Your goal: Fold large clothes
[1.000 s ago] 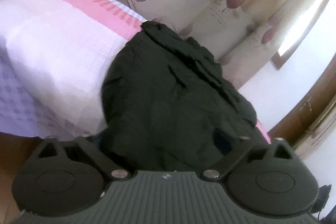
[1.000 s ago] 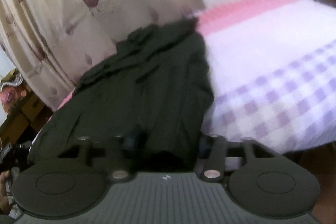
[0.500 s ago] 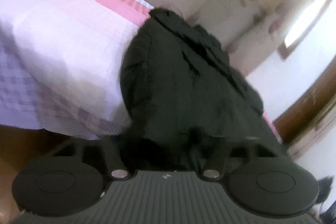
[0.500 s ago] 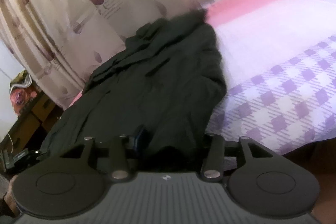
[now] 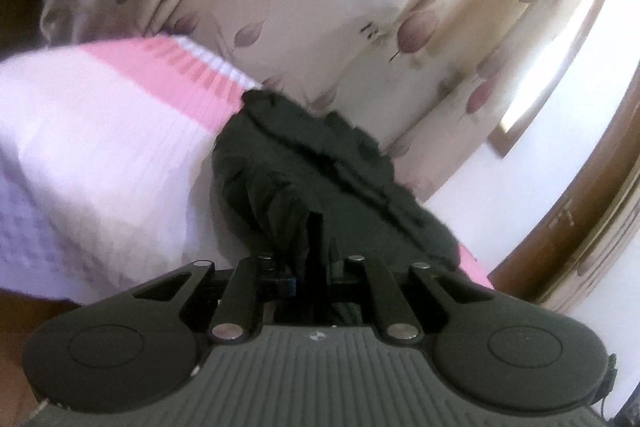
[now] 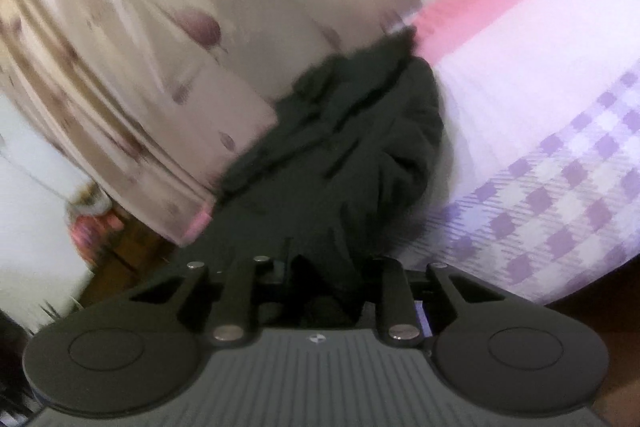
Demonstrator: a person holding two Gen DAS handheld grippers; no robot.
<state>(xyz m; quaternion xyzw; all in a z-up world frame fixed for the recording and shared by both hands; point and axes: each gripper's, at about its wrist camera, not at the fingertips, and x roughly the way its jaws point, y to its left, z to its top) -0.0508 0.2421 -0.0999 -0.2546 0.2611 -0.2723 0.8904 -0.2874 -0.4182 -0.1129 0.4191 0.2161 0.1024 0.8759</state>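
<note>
On the bed (image 5: 100,155), spread with a pale sheet that is pink-banded at the far end and lilac-checked nearer by, lies a large, dark, crumpled cloth garment (image 5: 320,163), stretched along the side next to the curtain. Seen from the left wrist, the left tool (image 5: 318,251) has its two black fingers drawn almost together, closing on a gathered fold at the garment's near edge; the cloth rises in taut pleats up to the pinch. From the right wrist, the right tool (image 6: 320,279) is also closing, with another bunch of the same dark cloth between its fingers (the picture is blurred, but the fabric plainly runs down into the gap and seems pressed there). Behind the bed hangs a cream curtain printed with mauve leaves (image 5: 360,7), bright with daylight at one edge. A brown wooden frame (image 5: 580,227) stands against the white wall to the right in the left view.
</note>
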